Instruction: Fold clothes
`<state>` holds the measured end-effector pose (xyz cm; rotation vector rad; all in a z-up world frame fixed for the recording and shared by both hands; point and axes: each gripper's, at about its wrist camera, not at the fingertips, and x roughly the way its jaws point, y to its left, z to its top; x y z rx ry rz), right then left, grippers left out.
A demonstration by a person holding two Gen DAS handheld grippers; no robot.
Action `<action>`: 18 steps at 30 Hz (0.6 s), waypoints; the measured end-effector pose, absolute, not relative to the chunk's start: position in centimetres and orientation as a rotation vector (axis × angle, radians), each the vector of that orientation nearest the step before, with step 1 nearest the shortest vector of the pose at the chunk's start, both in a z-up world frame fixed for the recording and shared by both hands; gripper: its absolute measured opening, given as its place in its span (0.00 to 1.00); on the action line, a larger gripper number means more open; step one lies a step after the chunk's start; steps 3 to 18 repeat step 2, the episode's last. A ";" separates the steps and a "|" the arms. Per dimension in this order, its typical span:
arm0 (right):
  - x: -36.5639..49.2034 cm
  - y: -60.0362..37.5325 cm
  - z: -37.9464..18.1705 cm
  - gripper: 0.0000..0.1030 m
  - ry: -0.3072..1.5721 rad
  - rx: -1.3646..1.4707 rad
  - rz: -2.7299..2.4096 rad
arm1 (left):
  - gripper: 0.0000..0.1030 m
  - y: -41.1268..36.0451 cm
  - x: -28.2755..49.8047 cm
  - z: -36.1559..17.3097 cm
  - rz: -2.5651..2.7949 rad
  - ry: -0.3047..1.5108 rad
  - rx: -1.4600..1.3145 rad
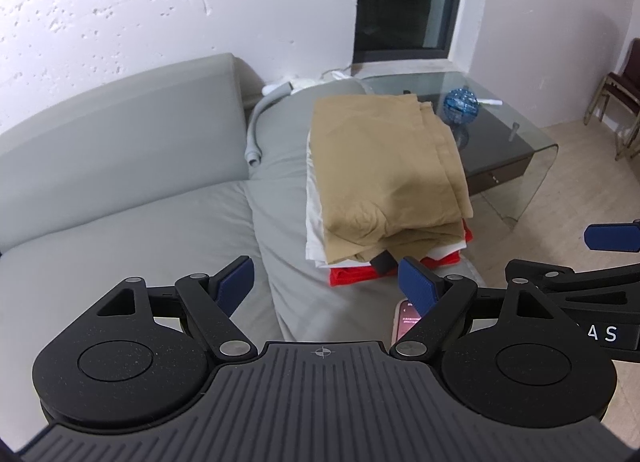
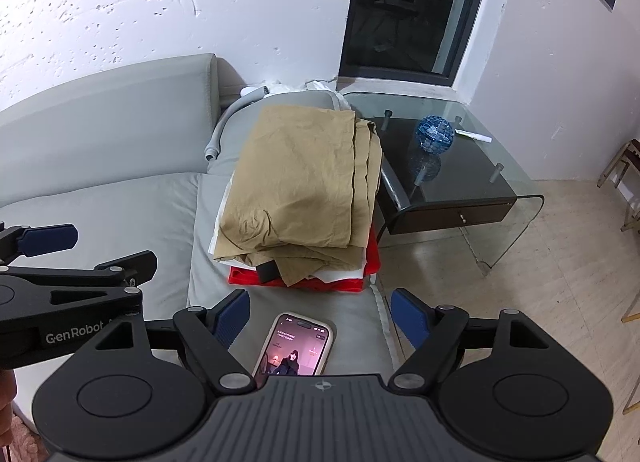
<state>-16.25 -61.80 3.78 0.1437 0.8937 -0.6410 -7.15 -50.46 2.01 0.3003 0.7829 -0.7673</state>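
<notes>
My left tongs (image 1: 330, 286) and right tongs (image 2: 320, 316) both gape empty above the grey sofa (image 2: 120, 201), short of the folded clothes stack (image 2: 296, 185), a lit phone (image 2: 298, 346) beneath the right.

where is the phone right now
The phone lies screen-up on the grey sofa cushion, just in front of the stack of folded clothes, below the right gripper.
</notes>
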 end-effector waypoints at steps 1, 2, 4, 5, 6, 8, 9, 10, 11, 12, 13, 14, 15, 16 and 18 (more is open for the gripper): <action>-16.2 -61.8 3.8 0.74 0.894 0.142 -0.642 | 0.81 -50.5 -7.2 2.0 -0.765 0.782 0.302; -16.2 -61.8 3.7 0.74 0.895 0.142 -0.642 | 0.81 -50.5 -7.2 2.0 -0.764 0.783 0.303; -16.2 -61.8 3.7 0.74 0.895 0.142 -0.642 | 0.81 -50.5 -7.2 2.0 -0.764 0.783 0.303; -16.2 -61.8 3.7 0.74 0.895 0.142 -0.642 | 0.81 -50.5 -7.2 2.0 -0.764 0.783 0.303; -16.2 -61.8 3.7 0.74 0.895 0.142 -0.642 | 0.81 -50.5 -7.2 2.0 -0.764 0.783 0.303; -16.2 -61.8 3.7 0.74 0.895 0.142 -0.642 | 0.81 -50.5 -7.2 2.0 -0.764 0.783 0.303; -16.2 -61.8 3.7 0.74 0.895 0.142 -0.642 | 0.81 -50.5 -7.2 2.0 -0.764 0.783 0.303; -16.2 -61.8 3.7 0.74 0.895 0.142 -0.642 | 0.81 -50.5 -7.2 2.0 -0.764 0.783 0.303; -16.2 -61.8 3.7 0.74 0.895 0.142 -0.642 | 0.81 -50.5 -7.2 2.0 -0.764 0.783 0.303; -16.2 -61.8 3.7 0.74 0.895 0.142 -0.642 | 0.81 -50.5 -7.2 2.0 -0.764 0.783 0.303; -16.2 -61.8 3.7 0.74 0.895 0.142 -0.642 | 0.81 -50.5 -7.2 2.0 -0.764 0.783 0.303; -16.2 -61.8 3.7 0.74 0.895 0.142 -0.642 | 0.81 -50.5 -7.2 2.0 -0.764 0.783 0.303; -16.2 -61.8 3.7 0.74 0.895 0.142 -0.642 | 0.81 -50.5 -7.2 2.0 -0.764 0.783 0.303; -16.2 -61.8 3.7 0.74 0.895 0.142 -0.642 | 0.81 -50.5 -7.2 2.0 -0.764 0.783 0.303; -16.2 -61.8 3.7 0.74 0.895 0.142 -0.642 | 0.81 -50.5 -7.2 2.0 -0.764 0.783 0.303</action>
